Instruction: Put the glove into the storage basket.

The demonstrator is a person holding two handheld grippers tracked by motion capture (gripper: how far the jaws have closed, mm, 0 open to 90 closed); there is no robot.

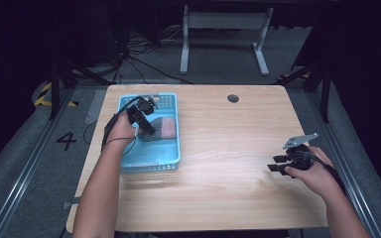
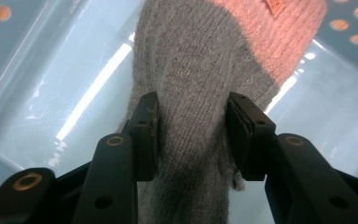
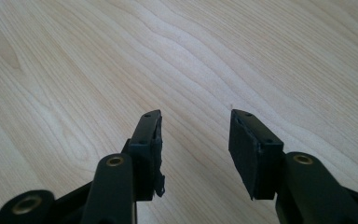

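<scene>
Inside the blue basket (image 1: 174,130) at ten o'clock, the left gripper (image 2: 192,135) straddles a grey-and-pink knitted sock (image 2: 200,65), jaws seemingly touching it. To do this well, clench firmly on the grey part, then lift straight up. Right gripper (image 3: 195,149), at four o'clock, rests released.

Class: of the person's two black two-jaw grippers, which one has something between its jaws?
The left gripper, down in the light blue plastic basket, grips a grey-and-pink knitted garment. The right gripper stands open over the bare wooden table.
</scene>
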